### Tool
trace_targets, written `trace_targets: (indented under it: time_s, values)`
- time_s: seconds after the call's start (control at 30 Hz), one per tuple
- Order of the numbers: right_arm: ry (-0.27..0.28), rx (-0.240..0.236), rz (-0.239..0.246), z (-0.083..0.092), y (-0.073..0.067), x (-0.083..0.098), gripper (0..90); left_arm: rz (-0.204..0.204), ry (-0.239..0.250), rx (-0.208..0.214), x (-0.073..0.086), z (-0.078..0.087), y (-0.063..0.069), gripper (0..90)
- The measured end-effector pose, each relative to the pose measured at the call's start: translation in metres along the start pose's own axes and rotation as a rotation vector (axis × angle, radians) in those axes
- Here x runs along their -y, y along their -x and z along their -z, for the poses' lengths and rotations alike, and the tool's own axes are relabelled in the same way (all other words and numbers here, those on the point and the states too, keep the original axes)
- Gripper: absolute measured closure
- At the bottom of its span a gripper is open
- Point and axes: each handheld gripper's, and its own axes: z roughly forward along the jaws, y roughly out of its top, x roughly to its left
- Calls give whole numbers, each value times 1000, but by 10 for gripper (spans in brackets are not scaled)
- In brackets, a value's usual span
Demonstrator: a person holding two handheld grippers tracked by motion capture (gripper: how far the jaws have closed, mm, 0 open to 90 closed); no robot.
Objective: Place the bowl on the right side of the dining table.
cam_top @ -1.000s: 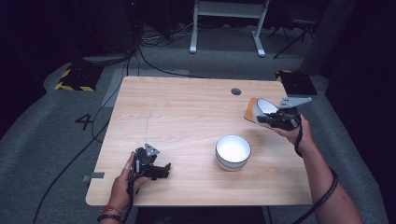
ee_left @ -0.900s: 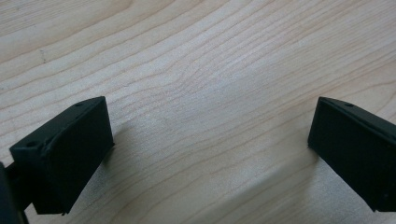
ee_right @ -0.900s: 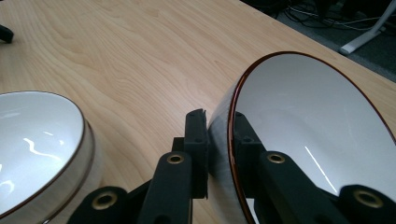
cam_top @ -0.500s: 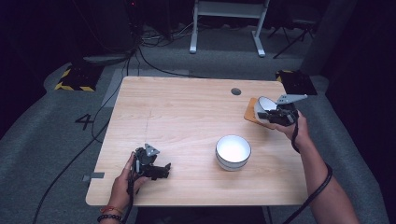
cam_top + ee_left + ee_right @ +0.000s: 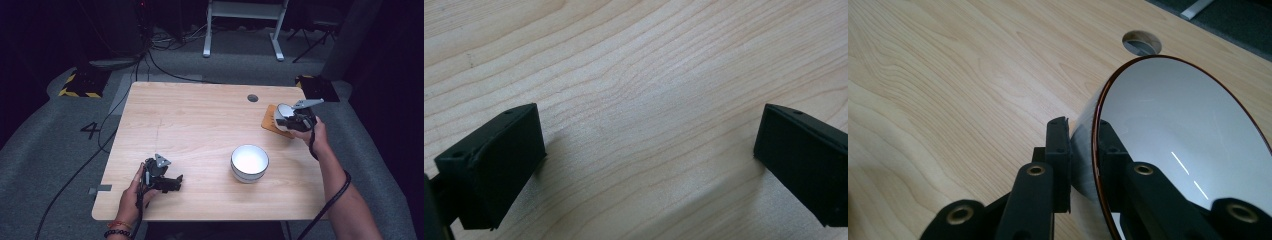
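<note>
On the wooden table (image 5: pixel 200 130), the right gripper (image 5: pixel 1083 145) pinches a tilted bowl's (image 5: pixel 1188 145) rim for carrying, while the left gripper (image 5: pixel 649 150) rests agape, empty.

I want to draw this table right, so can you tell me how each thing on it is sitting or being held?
small bowl: tilted on its side, rim clamped by the right gripper, above the wooden coaster.
big bowl: upright on the table, looks empty, untouched.
left gripper: open, holding nothing, low over bare wood.

Grey carpet (image 5: pixel 60 150), wooden table (image 5: pixel 190 120), dim room
</note>
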Motion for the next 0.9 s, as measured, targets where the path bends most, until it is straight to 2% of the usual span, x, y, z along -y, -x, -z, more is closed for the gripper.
trace_targets:
  time_s: [0.23,0.27,0.43,0.53,0.7,0.87,0.9]
  values:
    - [-12,14,-19,-7,8,4,805,1,3,1,0,0,0,1]
    - [-15,17,-35,-7,8,4,805,0,0,0,0,0,0,1]
    - [-25,40,-18,-12,13,2,805,0,0,0,0,0,0,1]
    - [-29,54,-30,-15,15,-1,805,0,0,0,0,0,0,1]
    - [-46,69,-23,-22,18,-5,804,-2,0,1,0,0,0,1]
    - [-56,98,-45,-27,22,-7,804,-2,0,1,0,0,0,1]
    - [-58,102,-36,-28,22,-7,803,-1,0,1,0,0,0,1]
